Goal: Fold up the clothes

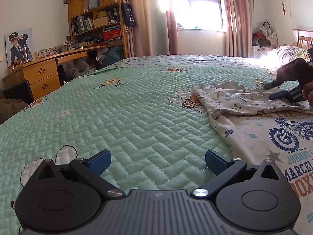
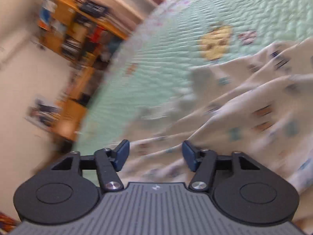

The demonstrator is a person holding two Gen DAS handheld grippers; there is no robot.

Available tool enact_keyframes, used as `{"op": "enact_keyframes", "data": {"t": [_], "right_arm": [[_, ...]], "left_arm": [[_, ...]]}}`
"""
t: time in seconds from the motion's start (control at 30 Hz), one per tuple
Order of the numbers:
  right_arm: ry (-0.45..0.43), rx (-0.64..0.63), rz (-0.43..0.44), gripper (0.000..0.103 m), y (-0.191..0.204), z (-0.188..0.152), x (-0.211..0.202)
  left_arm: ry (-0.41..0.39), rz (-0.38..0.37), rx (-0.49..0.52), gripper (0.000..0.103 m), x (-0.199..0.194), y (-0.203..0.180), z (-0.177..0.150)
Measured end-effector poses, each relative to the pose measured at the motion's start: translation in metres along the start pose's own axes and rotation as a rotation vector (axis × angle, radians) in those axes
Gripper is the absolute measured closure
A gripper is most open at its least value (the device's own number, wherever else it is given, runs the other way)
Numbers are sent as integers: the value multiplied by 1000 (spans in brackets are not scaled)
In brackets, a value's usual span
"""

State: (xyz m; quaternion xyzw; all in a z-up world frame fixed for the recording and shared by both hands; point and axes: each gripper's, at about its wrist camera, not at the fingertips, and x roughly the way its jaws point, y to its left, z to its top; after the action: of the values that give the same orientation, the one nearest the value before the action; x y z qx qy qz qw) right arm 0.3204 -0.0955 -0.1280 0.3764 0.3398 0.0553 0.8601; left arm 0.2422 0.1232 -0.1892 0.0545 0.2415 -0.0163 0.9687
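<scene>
A white T-shirt (image 1: 254, 137) with a blue motorcycle print lies on the right side of the bed, and a letter-printed part of it (image 1: 230, 101) is folded over at the top. My left gripper (image 1: 157, 160) hovers open above the bare quilt just left of the shirt, with nothing between its blue pads. In the left wrist view my right gripper (image 1: 269, 92) sits low over the folded part, held by a hand at the right edge. The right wrist view is blurred and tilted. In it the right gripper (image 2: 155, 154) has its pads apart over wrinkled shirt fabric (image 2: 244, 101).
A green quilted bedspread (image 1: 127, 117) with cartoon patches covers the bed. A wooden desk (image 1: 45, 74) and bookshelf (image 1: 95, 13) stand beyond its left edge. A window with pink curtains (image 1: 197, 5) is at the back, and a pillow (image 1: 283, 53) and headboard are at the far right.
</scene>
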Motion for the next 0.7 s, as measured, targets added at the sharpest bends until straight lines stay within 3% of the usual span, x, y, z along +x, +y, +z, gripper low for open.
{"op": "enact_keyframes", "data": {"t": [0.07, 0.1, 0.17, 0.2, 0.3, 0.37, 0.47, 0.57, 0.7], "right_arm": [[-118, 0, -104, 74, -2, 6, -15], [-154, 18, -97, 67, -3, 6, -23], [-117, 30, 25, 55, 0, -4, -32], [-99, 5, 45, 52, 5, -9, -35], [-114, -78, 40, 46, 15, -6, -43], [-50, -99, 25, 46, 13, 17, -32], [72, -228, -53, 49, 19, 46, -20], [129, -451, -137, 68, 31, 57, -18], [245, -628, -181, 80, 30, 57, -8]], "left_arm": [[1, -1, -3, 1, 0, 0, 0], [2, -1, -3, 1, 1, 0, 0], [5, 0, -2, 1, 1, 1, 0], [6, 0, -2, 1, 2, 1, 0], [8, 1, -4, 1, 2, 1, 0], [9, 1, -5, 1, 3, 1, 0], [11, 0, -9, 1, 3, 1, 0], [17, -4, -13, 1, 5, 1, 0], [27, -8, -27, 1, 7, 3, 0]]}}
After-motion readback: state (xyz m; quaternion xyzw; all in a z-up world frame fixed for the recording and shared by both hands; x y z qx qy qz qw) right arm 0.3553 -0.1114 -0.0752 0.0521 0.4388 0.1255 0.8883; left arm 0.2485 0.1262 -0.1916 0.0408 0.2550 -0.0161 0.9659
